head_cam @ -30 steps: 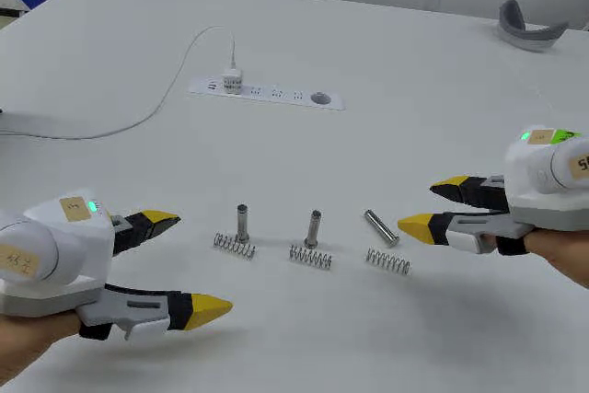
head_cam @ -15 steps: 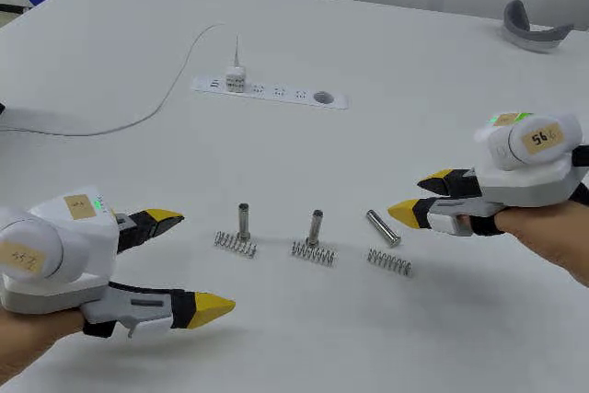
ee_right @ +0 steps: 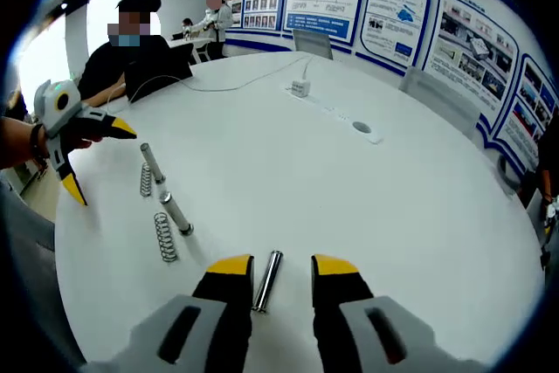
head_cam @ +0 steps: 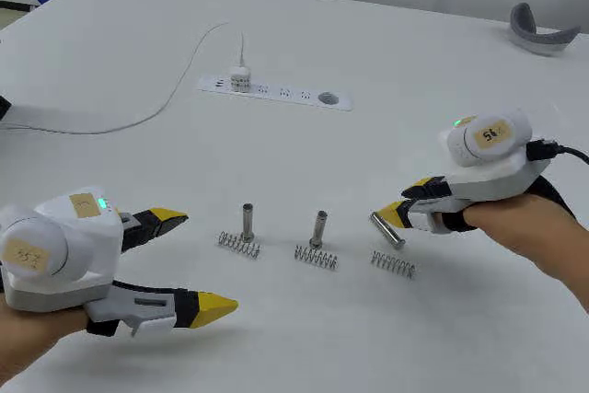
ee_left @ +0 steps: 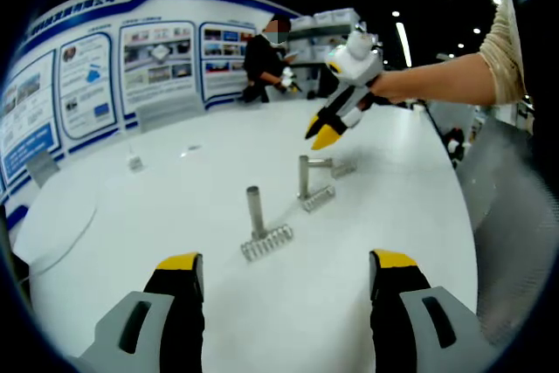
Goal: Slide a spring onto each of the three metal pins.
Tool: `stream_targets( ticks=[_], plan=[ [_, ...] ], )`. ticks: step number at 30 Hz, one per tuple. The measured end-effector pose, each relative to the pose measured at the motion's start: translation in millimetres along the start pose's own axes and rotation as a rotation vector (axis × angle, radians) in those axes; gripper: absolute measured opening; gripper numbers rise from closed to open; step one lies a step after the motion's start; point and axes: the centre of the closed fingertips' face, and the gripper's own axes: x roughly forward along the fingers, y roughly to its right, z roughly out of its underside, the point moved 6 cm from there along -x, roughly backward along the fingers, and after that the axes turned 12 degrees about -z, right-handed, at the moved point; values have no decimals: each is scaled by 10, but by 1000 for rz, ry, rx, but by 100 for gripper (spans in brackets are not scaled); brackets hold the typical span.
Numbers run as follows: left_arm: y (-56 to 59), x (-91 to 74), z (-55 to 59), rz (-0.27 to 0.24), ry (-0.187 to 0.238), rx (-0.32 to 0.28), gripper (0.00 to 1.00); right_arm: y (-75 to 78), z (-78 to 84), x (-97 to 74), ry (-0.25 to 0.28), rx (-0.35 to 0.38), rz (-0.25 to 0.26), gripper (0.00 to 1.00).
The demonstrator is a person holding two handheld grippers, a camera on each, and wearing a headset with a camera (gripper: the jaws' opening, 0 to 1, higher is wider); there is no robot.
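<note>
Two metal pins stand upright on the white table (head_cam: 386, 62): the left pin (head_cam: 248, 221) (ee_left: 254, 211) (ee_right: 152, 163) and the middle pin (head_cam: 319, 227) (ee_left: 304, 176) (ee_right: 175, 212). The third pin (head_cam: 386, 230) (ee_right: 266, 279) lies flat. In front of the pins lie three springs (head_cam: 238, 244), (head_cam: 316, 257), (head_cam: 393, 264). My right gripper (head_cam: 402, 207) (ee_right: 284, 268) is open and low over the table, one jaw either side of the lying pin. My left gripper (head_cam: 195, 261) (ee_left: 286, 261) is open and empty, left of the left pin.
A white power strip (head_cam: 274, 94) with a plug (head_cam: 241, 80) and a cable (head_cam: 156, 108) lies farther back. A grey curved object (head_cam: 543, 29) sits at the far right corner. People sit at a table in the background (ee_right: 131, 50).
My right gripper has moved left and down, its jaws now around the lying pin. The left gripper, pins and springs have stayed put.
</note>
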Motion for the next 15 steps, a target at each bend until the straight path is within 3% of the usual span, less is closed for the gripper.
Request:
stream_targets(
  ticks=[15],
  plan=[
    [9, 7, 23, 6, -6, -1, 78, 16, 41, 243, -71, 31, 0, 19]
  ],
)
